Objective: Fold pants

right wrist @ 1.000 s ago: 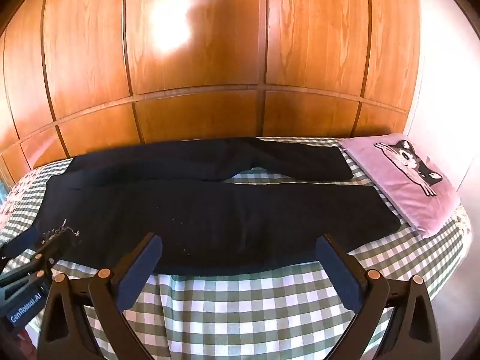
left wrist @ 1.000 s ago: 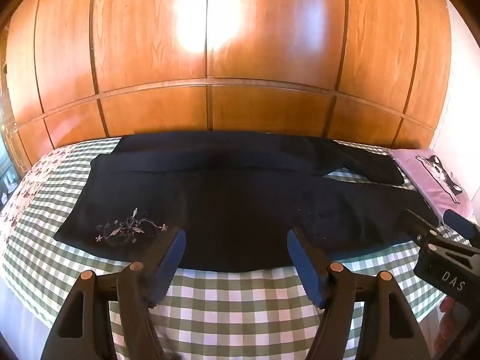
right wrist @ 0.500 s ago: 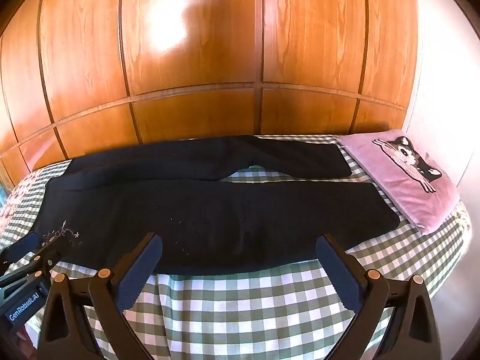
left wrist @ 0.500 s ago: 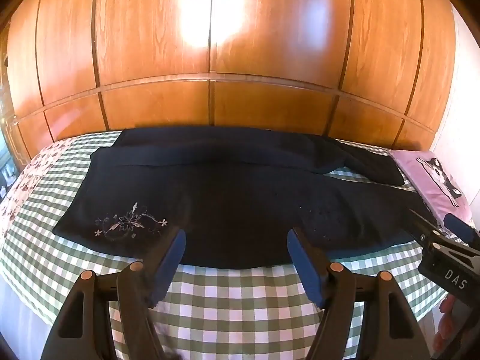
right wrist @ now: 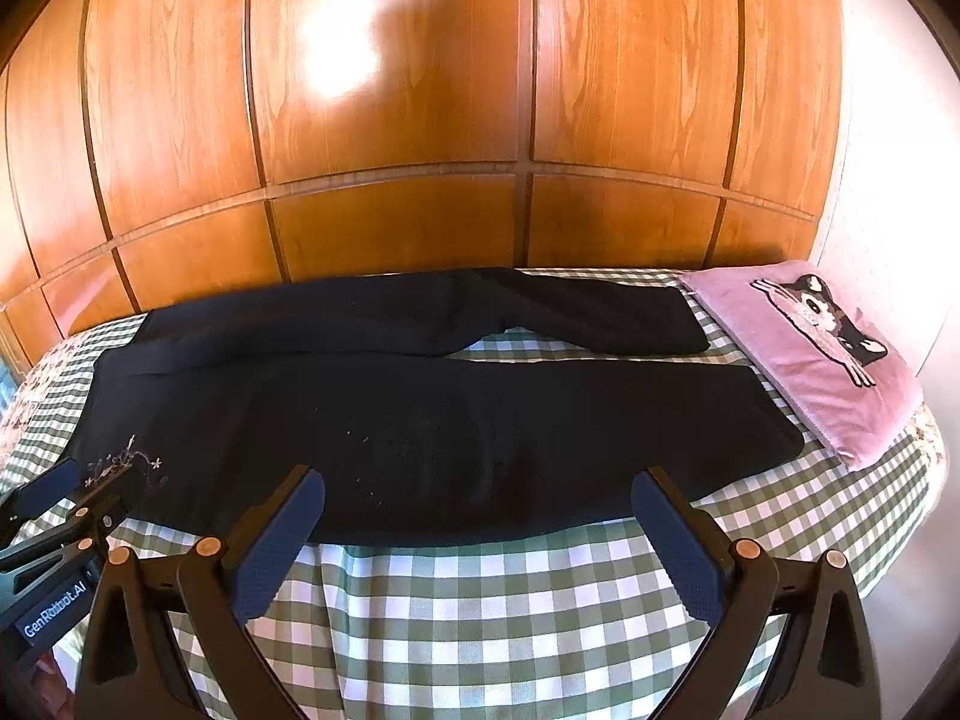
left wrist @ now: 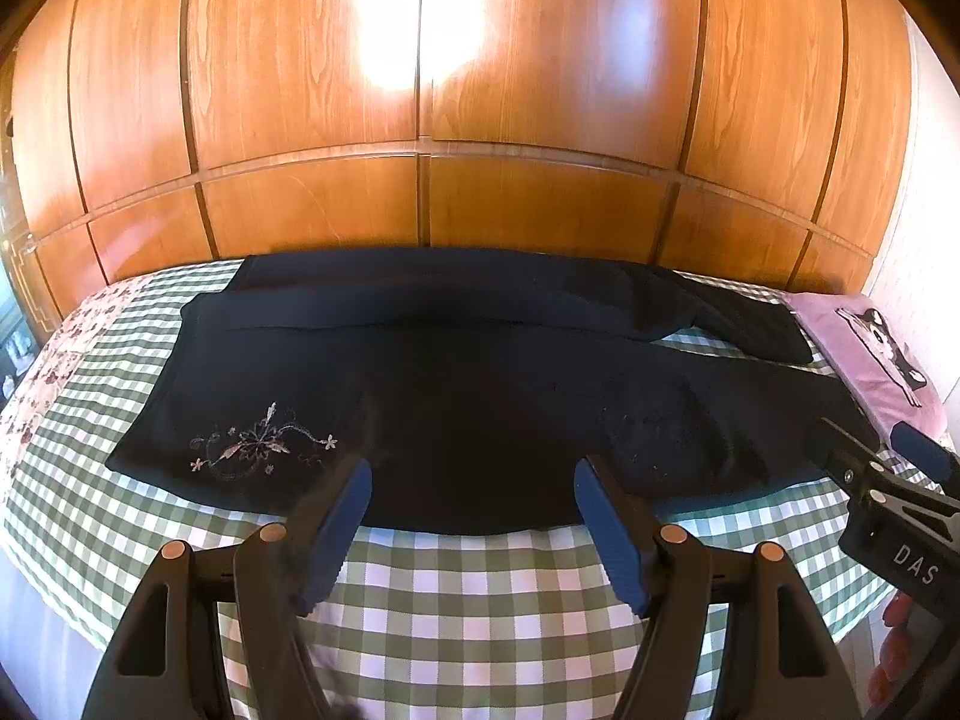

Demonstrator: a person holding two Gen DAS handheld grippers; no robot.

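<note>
- Pants (right wrist: 420, 420) lie flat on the bed (right wrist: 480, 600), legs toward the pillow (right wrist: 822, 360).
- Left gripper (left wrist: 474, 516) and right gripper (right wrist: 480, 528): jaws wide, empty.
- Best pinch the near edge at both ends, then lift evenly.

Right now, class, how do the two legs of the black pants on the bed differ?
The near leg lies straight and flat, ending near the pink pillow. The far leg bends partway along and ends farther from the bed's near edge. Both are black and rest on the checked bedspread, unfolded.
</note>
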